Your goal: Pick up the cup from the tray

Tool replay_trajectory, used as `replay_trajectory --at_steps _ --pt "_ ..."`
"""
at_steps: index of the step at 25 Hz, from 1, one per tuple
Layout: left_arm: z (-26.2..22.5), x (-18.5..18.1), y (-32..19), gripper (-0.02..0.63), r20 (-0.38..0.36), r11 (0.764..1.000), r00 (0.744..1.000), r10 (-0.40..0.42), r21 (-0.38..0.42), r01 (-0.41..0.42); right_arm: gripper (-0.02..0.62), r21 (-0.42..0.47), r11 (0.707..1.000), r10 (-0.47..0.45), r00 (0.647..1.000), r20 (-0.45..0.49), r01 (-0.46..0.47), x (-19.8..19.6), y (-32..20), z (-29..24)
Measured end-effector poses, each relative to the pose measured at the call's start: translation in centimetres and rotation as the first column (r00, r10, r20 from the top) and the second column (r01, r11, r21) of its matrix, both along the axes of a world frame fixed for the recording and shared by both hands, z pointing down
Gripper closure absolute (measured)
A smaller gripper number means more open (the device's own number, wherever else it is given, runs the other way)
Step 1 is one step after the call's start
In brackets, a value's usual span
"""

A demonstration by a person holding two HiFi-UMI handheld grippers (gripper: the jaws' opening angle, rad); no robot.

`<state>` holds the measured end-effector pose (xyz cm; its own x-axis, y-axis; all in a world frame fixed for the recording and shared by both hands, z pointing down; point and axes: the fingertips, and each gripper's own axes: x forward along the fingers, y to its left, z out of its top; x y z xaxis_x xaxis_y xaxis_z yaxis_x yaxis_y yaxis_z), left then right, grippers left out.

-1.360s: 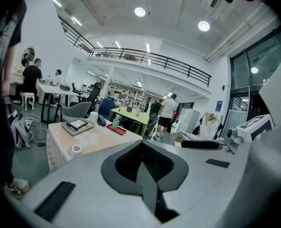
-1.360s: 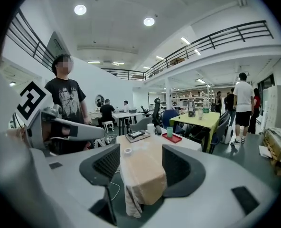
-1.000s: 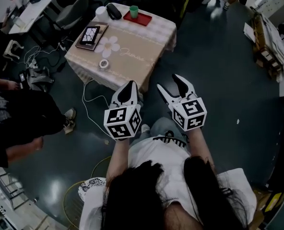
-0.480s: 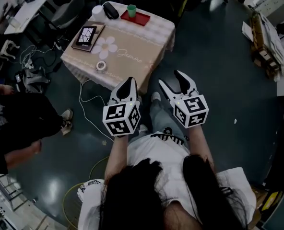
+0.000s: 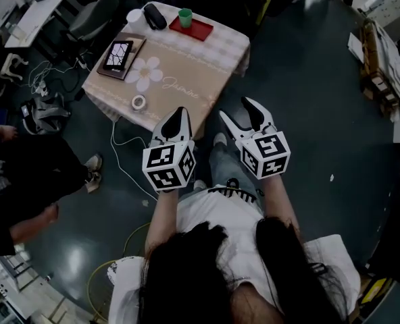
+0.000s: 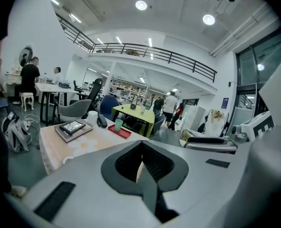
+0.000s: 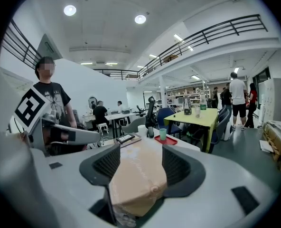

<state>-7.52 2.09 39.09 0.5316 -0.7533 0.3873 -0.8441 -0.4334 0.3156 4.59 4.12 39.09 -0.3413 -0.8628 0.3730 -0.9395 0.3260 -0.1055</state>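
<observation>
Green cup [image 5: 185, 16] on red tray [image 5: 200, 28], ceiling lamps [image 6: 141, 4] only in gripper views

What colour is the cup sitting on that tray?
Green cup, standing on a red tray; head view shows it best.

A matt beige cloth [image 5: 186, 69] printed with a pale daisy drapes the table ahead of both grippers, hanging in soft folds at the edges. At its far end, well beyond the tips, a green cup [image 5: 185, 16] that looks like smooth plastic stands on a smooth red tray [image 5: 198, 27]. The left gripper [image 5: 180, 112] and right gripper [image 5: 237, 110] have smooth, matt white plastic shells, and their inner pads are black, ribbed and dull. The dark floor [image 5: 308, 106] around them is glossy and mirrors the ceiling lights.
</observation>
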Motion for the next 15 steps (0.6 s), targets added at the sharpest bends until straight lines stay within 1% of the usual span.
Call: replay_trajectory --at_steps 4,8,13,15 --pt "0.0 1.7 -3.3 0.601 0.007 1.0 1.0 -0.004 -0.007 0.004 0.334 -0.024 1.0 -0.019 1.0 0.008 0.019 1.2 -3.2 0.7" --pt "0.1 3.0 -6.2 0.601 0.009 1.0 1.0 -0.012 -0.017 0.012 0.334 -0.029 0.999 -0.041 0.999 0.016 0.041 2.5 -6.4 0.7" --pt "0.6 4.8 -9.1 0.601 0.028 0.998 0.999 -0.034 -0.045 0.035 0.334 -0.049 0.997 -0.061 0.998 0.025 0.063 4.5 -10.1 1.1" --pt "0.6 5.7 -10.3 0.601 0.035 0.998 0.999 -0.029 -0.048 0.03 0.334 -0.058 0.995 -0.075 0.997 0.021 0.076 5.3 -11.5 1.6"
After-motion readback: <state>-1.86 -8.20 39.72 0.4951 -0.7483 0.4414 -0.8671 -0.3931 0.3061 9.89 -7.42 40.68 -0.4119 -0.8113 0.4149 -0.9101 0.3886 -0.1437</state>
